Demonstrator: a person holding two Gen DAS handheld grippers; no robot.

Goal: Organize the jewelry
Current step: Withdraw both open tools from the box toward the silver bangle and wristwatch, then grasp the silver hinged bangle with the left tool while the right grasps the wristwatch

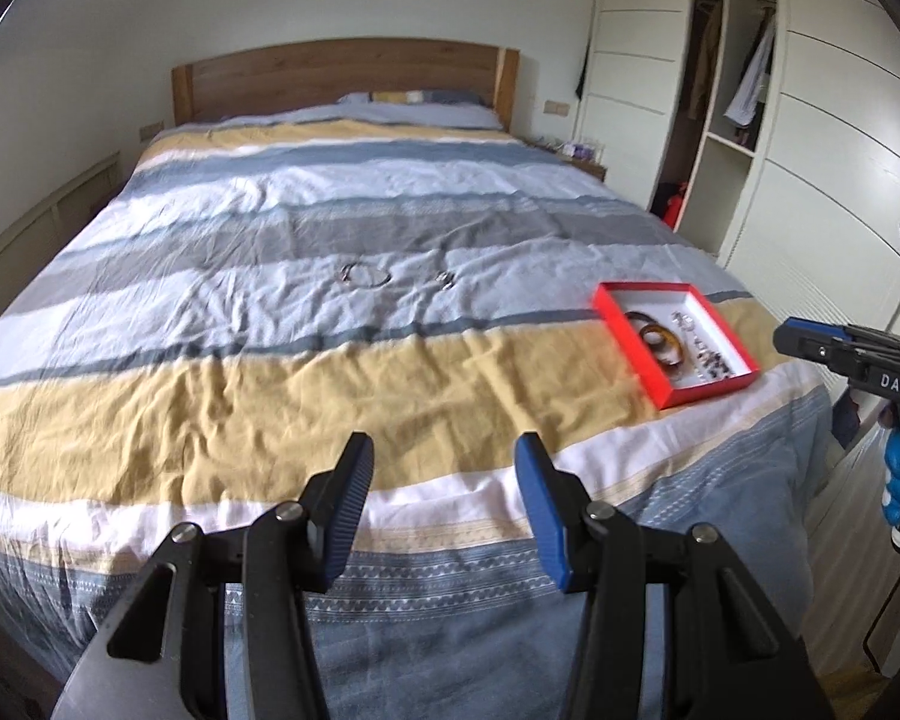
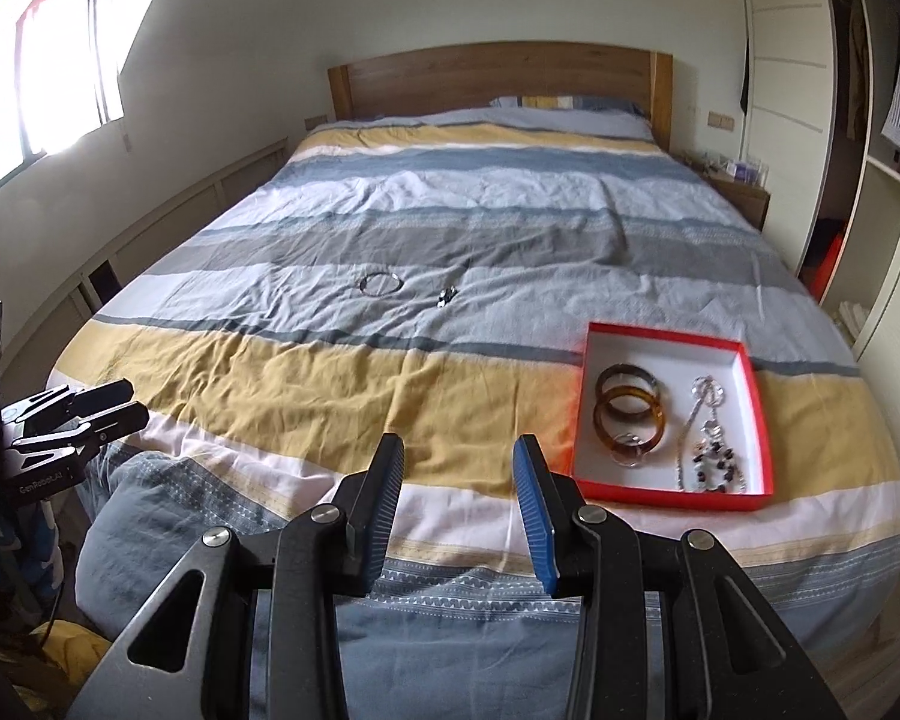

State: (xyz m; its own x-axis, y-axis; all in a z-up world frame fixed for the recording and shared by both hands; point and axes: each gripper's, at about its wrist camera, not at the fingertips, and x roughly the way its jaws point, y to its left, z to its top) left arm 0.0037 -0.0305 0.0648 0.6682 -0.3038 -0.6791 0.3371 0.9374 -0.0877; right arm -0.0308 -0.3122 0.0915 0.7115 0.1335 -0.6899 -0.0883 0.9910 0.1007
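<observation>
A red box (image 2: 762,420) with a white inside lies on the bed's right front. It holds brown bangles (image 2: 630,405), a small ring and a beaded necklace (image 2: 711,450). The box also shows in the left wrist view (image 1: 624,336). A silver bracelet (image 2: 380,284) and a small metal piece (image 2: 447,296) lie loose on the light blue stripe mid-bed; they show in the left wrist view too, bracelet (image 1: 364,275) and small piece (image 1: 445,279). My left gripper (image 1: 444,456) and my right gripper (image 2: 459,459) are both open and empty above the bed's foot.
The striped duvet (image 2: 450,210) covers a bed with a wooden headboard (image 2: 498,75). A nightstand (image 2: 741,192) and an open wardrobe (image 2: 870,150) stand at the right. A window (image 2: 42,78) is at the left.
</observation>
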